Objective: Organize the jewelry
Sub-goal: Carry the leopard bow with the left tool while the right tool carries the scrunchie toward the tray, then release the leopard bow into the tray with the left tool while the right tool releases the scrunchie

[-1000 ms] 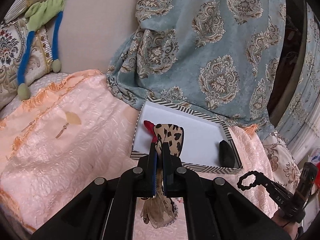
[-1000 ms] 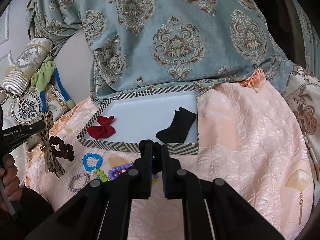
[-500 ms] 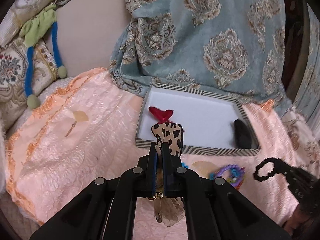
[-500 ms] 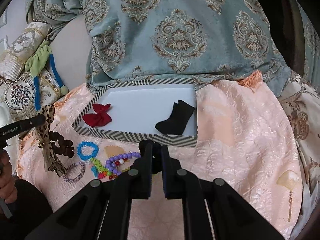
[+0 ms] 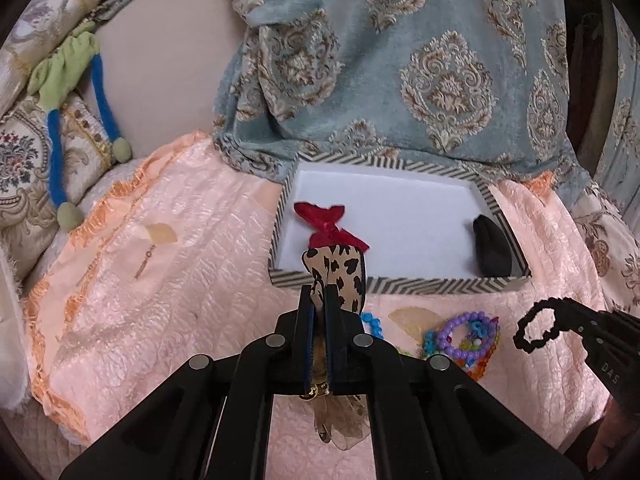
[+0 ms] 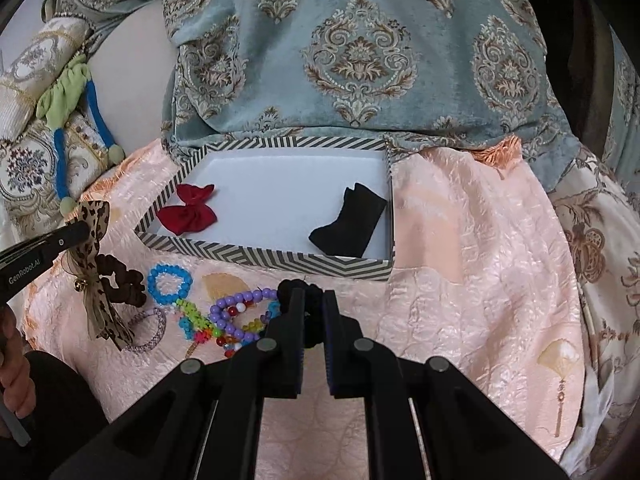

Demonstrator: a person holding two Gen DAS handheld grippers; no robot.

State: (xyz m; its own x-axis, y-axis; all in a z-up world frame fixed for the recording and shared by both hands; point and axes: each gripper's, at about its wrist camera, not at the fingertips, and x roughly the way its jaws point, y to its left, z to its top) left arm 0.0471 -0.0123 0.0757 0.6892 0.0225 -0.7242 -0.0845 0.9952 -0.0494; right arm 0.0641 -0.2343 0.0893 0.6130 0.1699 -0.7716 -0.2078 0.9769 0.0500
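Observation:
A striped-rim box (image 5: 400, 285) (image 6: 264, 262) with a white floor holds a red bow (image 5: 328, 228) (image 6: 188, 212) at its left and a black bow (image 5: 492, 246) (image 6: 348, 224) at its right. My left gripper (image 5: 319, 296) (image 6: 86, 230) is shut on a leopard-print bow (image 5: 340, 270) (image 6: 94, 272), held above the cloth just in front of the box's left corner. My right gripper (image 6: 310, 300) (image 5: 560, 312) is shut on a black scrunchie (image 6: 300, 290) (image 5: 534, 326), in front of the box's near wall.
On the peach cloth (image 6: 460, 240) in front of the box lie a brown scrunchie (image 6: 124, 280), a blue bead bracelet (image 6: 170, 282), a purple bead bracelet (image 6: 236, 314), coloured beads (image 6: 198, 320) and a sparkly ring bracelet (image 6: 150, 330). A blue patterned drape (image 6: 360, 48) hangs behind the box.
Both grippers have drawn back from the box toward me, each still holding its item. More of the bracelets in front of the box shows now.

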